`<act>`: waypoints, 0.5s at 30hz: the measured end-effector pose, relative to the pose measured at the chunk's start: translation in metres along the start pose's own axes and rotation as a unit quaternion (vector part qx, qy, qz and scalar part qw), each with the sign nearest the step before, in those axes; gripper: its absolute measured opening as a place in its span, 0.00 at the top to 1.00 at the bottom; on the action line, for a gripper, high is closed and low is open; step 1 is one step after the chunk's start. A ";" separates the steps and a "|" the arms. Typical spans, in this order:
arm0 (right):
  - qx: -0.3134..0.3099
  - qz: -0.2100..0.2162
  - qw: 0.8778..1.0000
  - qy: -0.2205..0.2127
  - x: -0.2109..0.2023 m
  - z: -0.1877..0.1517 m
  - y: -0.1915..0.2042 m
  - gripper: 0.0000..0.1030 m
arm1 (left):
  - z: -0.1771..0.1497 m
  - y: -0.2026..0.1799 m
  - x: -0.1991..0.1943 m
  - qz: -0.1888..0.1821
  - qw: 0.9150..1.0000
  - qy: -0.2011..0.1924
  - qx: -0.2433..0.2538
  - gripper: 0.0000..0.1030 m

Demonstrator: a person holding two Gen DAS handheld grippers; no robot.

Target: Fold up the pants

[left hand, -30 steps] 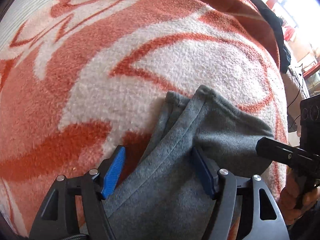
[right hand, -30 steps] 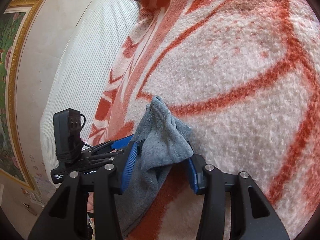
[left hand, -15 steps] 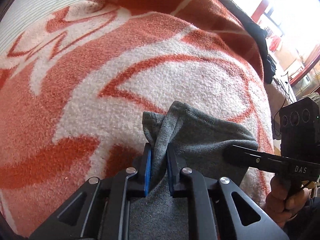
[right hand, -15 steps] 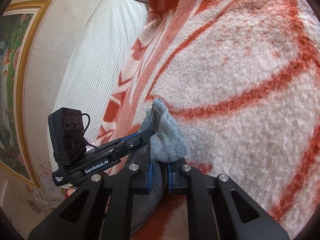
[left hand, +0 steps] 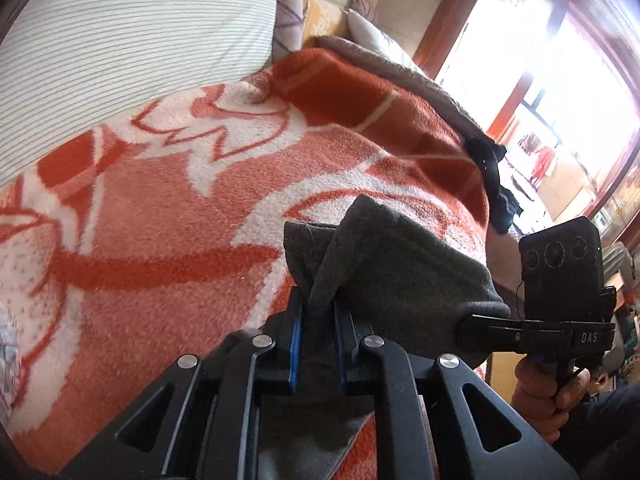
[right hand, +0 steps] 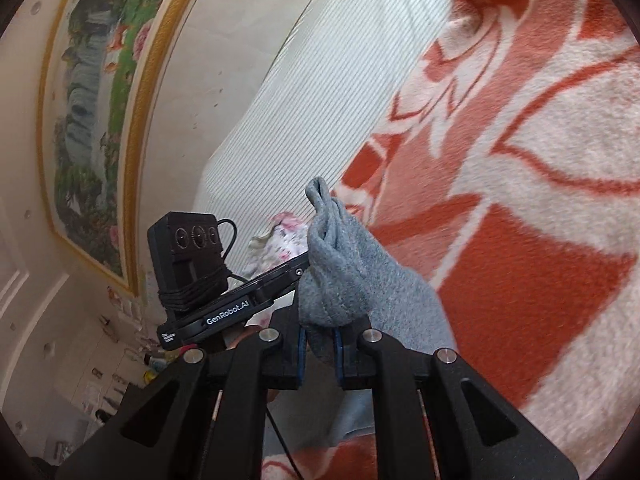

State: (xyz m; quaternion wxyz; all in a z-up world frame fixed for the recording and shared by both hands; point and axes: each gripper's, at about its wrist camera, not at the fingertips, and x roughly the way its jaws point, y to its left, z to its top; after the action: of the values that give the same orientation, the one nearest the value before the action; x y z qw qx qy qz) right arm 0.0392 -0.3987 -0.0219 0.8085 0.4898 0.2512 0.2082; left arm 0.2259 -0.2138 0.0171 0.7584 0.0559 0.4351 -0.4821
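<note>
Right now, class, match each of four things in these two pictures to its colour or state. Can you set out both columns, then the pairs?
Things:
1. pants
2. blanket
3. picture frame
4. left gripper

Descriptions:
A. gold
B. orange and white
C. jaws shut on cloth
D. grey

Pairs: 1-D, 2-B, 3-A, 4-C

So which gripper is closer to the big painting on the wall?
Left. The left gripper sits between the painting and the right gripper, on the wall side. The right gripper is farther out, over the orange blanket.
</note>
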 end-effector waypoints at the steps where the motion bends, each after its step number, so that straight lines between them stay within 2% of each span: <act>1: -0.004 0.010 1.000 0.012 0.010 -0.005 0.007 0.89 | -0.008 0.004 -0.011 0.002 1.000 -0.008 -0.010 0.88; 6: -0.017 0.034 0.996 0.085 0.060 -0.038 0.032 0.89 | -0.055 0.039 -0.052 0.022 0.998 -0.030 -0.053 0.88; 12: 0.013 0.040 0.986 0.158 0.122 -0.079 0.028 0.89 | -0.107 0.086 -0.076 0.038 0.991 -0.037 -0.124 0.91; 15: 0.026 0.042 0.982 0.182 0.144 -0.093 0.023 0.89 | -0.127 0.104 -0.087 0.043 0.987 -0.037 -0.150 0.91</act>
State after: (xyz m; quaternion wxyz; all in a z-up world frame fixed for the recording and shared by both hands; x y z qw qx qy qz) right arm 0.0935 -0.2409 -0.0672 0.7267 0.4750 0.3788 0.3206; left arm 0.2165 -0.0351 -0.0344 0.7939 -0.0579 0.4712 -0.3800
